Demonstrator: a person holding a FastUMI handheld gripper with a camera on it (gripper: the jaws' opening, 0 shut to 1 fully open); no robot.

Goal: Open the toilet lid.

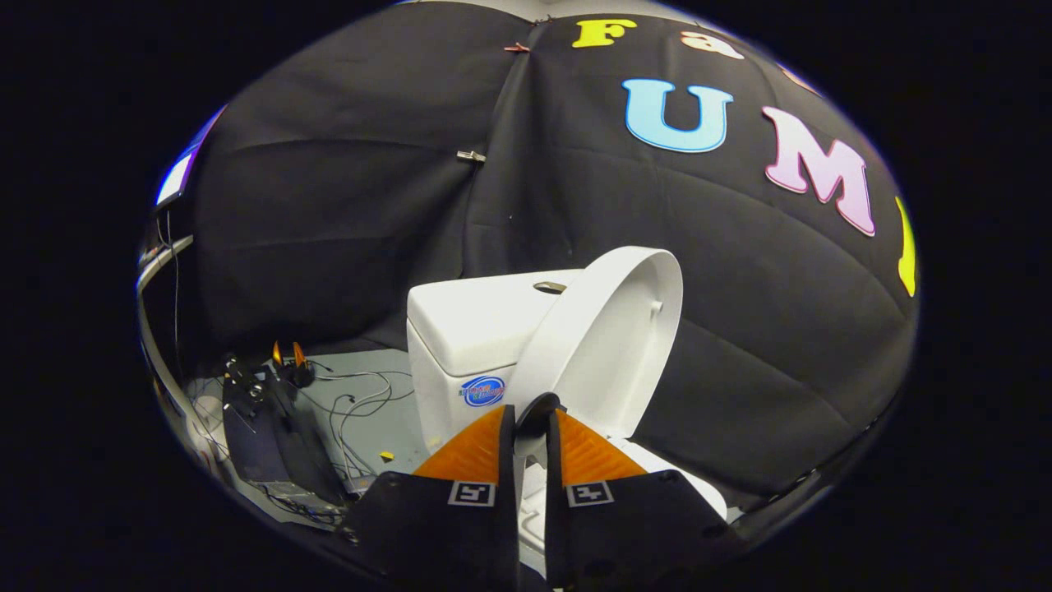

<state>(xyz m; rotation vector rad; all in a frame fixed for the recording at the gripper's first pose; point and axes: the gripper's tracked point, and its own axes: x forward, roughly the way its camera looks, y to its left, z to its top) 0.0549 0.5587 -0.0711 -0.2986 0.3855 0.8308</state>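
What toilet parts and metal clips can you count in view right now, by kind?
Toilet lid, raised, just ahead of the tongs, which are nearly closed on its edge: 1
Toilet tank: 1
Flush button on the tank top: 1
Metal clips on the wall cloth: 2
Total: 5

Square coded markers on gripper bodies
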